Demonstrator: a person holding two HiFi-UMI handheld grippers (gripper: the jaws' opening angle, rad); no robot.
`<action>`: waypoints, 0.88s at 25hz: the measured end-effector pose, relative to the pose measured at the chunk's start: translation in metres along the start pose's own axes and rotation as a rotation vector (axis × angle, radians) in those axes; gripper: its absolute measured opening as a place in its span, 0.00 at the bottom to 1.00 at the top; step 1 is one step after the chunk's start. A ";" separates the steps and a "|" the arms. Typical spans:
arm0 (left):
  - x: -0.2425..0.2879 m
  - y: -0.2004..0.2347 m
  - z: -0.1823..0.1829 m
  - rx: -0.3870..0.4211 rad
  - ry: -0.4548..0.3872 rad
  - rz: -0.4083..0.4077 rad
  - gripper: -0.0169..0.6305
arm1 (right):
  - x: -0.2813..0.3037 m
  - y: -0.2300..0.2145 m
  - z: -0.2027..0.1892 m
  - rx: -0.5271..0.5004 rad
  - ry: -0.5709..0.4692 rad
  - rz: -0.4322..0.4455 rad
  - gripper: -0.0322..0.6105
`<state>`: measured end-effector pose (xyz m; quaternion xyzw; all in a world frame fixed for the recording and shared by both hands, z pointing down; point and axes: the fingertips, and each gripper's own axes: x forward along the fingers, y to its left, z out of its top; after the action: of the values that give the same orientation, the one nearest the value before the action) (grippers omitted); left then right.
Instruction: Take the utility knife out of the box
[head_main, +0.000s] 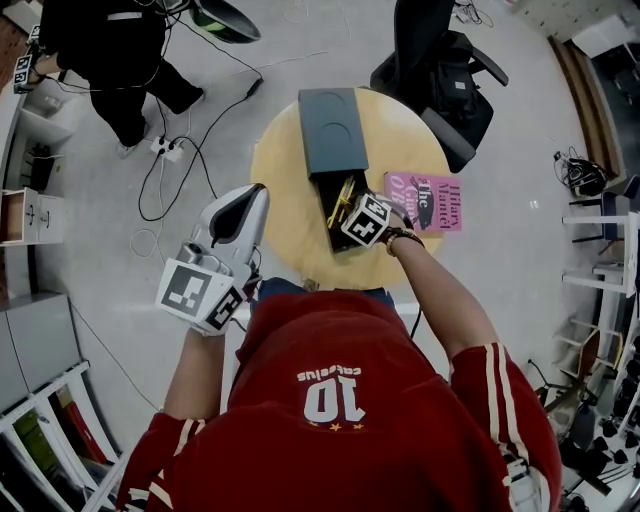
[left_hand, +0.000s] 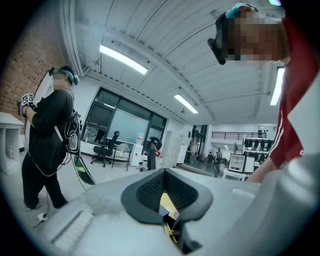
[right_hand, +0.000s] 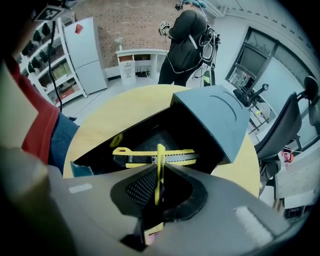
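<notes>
The box is laid across the round bench with its grey sleeve slid away from the person, so that the dark tray is exposed at the near end for reaching into. The right tool is pointed steeply down into that tray, and its jaws are drawn nearly together on a thin yellow piece standing on edge between the pads, judged to be the utility knife; the pads appear to be pressed on it. A second yellow knife is seen lying crosswise beneath it, inside the tray. The left tool is held level off the bench's near-left side, closed and with nothing in it, probably to be out of the way. The tray walls and the sleeve's overhanging edge are close by, while straight up the room is open. A pink book lies to the right of the box.
</notes>
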<state>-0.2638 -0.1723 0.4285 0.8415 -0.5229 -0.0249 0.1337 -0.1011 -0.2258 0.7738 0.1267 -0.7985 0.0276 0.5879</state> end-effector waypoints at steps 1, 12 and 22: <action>0.000 0.000 0.000 -0.001 0.000 -0.002 0.03 | -0.002 -0.001 0.000 0.006 -0.008 -0.002 0.10; -0.006 -0.008 0.003 -0.001 -0.009 -0.007 0.03 | -0.044 -0.011 0.012 0.118 -0.172 -0.047 0.10; -0.006 -0.031 0.011 0.027 -0.026 0.006 0.03 | -0.114 -0.032 0.017 0.310 -0.414 -0.080 0.10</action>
<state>-0.2415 -0.1560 0.4097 0.8413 -0.5273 -0.0285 0.1155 -0.0780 -0.2411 0.6570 0.2497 -0.8825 0.0998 0.3859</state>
